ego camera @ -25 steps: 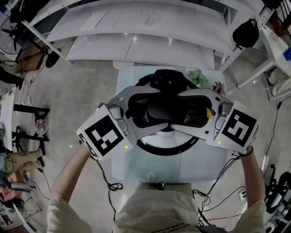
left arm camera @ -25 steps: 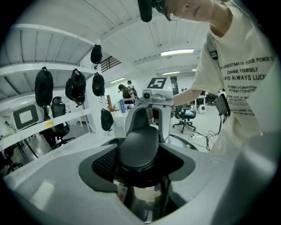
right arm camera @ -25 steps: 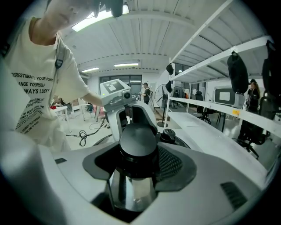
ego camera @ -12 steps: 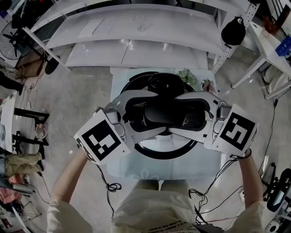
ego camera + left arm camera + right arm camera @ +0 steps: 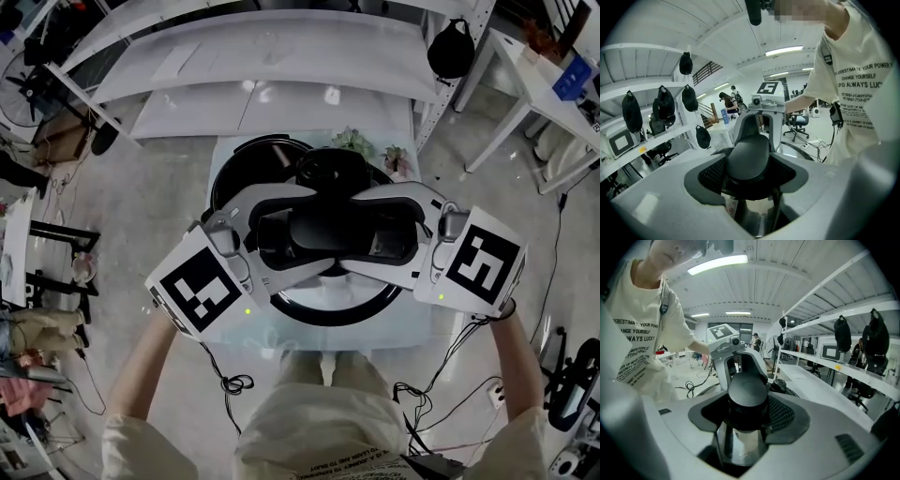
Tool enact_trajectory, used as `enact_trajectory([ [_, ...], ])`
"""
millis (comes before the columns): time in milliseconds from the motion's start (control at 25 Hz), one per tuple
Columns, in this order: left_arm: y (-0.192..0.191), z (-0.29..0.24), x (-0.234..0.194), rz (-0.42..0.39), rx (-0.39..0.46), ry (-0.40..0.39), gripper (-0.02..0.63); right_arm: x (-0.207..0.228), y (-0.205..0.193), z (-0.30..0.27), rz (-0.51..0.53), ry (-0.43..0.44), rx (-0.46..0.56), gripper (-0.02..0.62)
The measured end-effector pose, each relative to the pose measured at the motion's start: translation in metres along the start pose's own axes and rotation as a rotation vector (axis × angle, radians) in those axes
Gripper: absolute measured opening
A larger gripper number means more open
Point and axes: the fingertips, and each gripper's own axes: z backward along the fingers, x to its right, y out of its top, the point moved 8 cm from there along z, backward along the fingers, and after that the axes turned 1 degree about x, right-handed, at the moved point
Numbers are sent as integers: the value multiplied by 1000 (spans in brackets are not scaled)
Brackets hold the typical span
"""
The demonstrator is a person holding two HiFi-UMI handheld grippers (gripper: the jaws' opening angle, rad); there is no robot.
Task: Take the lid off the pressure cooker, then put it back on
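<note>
Lid (image 5: 330, 306) of the pressure cooker, round, with a dark rim and a shiny metal top, is held by the broad black handle (image 5: 328, 225) across its middle. A black knob (image 5: 330, 169) stands at its far side. In the head view, the left gripper (image 5: 291, 230) and right gripper (image 5: 375, 234) meet over the handle from opposite sides. The lid sits off-centre from the pot (image 5: 232, 167), shifted toward the person, so the pot's far left rim shows. I cannot tell whether lid and pot touch. Both are over a small pale table (image 5: 267, 330), whose front edge is near the lid's rim. Two little plants (image 5: 354, 141) stand at its far right corner, near the knob. Bare floor (image 5: 150, 206) lies open on both sides, and a long white shelf (image 5: 281, 56) runs beyond. The left gripper view shows wide-set jaws clamped on the handle's end, metal below, and the other gripper just opposite. The right gripper view shows the same wide hold on the other end, with shelves and hanging black bags (image 5: 843, 333) well off to the side.
</note>
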Motion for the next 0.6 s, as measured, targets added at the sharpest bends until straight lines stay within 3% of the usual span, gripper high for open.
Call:
enact_trajectory([
  [320,25,-37,36,9,-13,3,293,-18,-23,49,1,11,-8,262],
  [600,25,-73,69,19,-40,0,291,-34,-57,75,1,30,-26,262],
])
